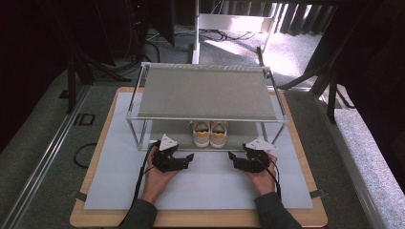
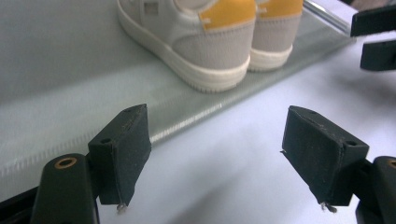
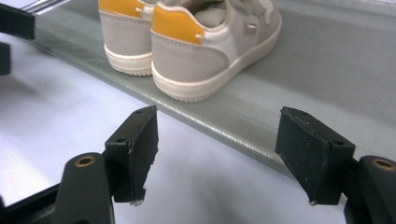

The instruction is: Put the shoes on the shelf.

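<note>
Two shoes point(image 1: 209, 133) stand side by side on the lower shelf point(image 1: 157, 130) of a two-tier rack point(image 1: 205, 95), heels toward the person, and both tongs sit on the white mat point(image 1: 200, 181) just in front of that shelf. The left gripper point(image 1: 190, 157) lies to the left of the pair and the right gripper point(image 1: 231, 156) to the right, their tips turned inward toward each other, so the pair stands a little beyond the gap between them.

From the left gripper view, the left gripper point(image 2: 217, 158) has its jaws wide apart with nothing between them but bare mat; the left shoe point(image 2: 196, 42) is ahead and slightly to the right of them, its yellow heel tab facing the camera. The right gripper view mirrors this: the right gripper point(image 3: 217, 158) also stands wide and empty, with the right shoe point(image 3: 210, 51) ahead, just past the shelf's front edge.

Such wide, empty jaws on either side of the heels suggest a two-handed approach, one tong per shoe. Heels facing outward offer a firm, narrow collar to pinch, which is probably why the tongs come in low and level with the shelf. Neither touches a shoe yet.
</note>
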The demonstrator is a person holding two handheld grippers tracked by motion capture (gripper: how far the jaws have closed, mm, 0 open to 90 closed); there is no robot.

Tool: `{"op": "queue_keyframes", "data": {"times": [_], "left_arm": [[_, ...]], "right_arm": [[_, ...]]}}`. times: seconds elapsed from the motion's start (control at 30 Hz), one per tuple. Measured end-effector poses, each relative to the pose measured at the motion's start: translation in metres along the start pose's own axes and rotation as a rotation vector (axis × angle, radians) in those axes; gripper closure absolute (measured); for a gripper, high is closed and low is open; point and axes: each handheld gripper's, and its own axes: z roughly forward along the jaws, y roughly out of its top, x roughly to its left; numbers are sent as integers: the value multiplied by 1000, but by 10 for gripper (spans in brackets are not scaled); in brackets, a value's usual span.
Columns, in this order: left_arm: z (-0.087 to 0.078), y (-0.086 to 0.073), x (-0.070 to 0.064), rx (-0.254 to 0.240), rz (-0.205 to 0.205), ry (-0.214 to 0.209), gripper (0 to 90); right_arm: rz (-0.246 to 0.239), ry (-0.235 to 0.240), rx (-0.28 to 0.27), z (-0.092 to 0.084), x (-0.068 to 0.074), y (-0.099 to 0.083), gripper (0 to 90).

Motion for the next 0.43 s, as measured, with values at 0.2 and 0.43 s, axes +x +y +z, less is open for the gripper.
{"op": "queue_keyframes", "data": {"times": [0.2,0.43], "left_arm": [[-4,-13,1,26,-6,4,231],[-8,-18,0,46,5,18,234]], "right_arm": [[-4,-10,11,-5,-1,-8,296],[7,-11,11,-9,-3,-12,316]]}}
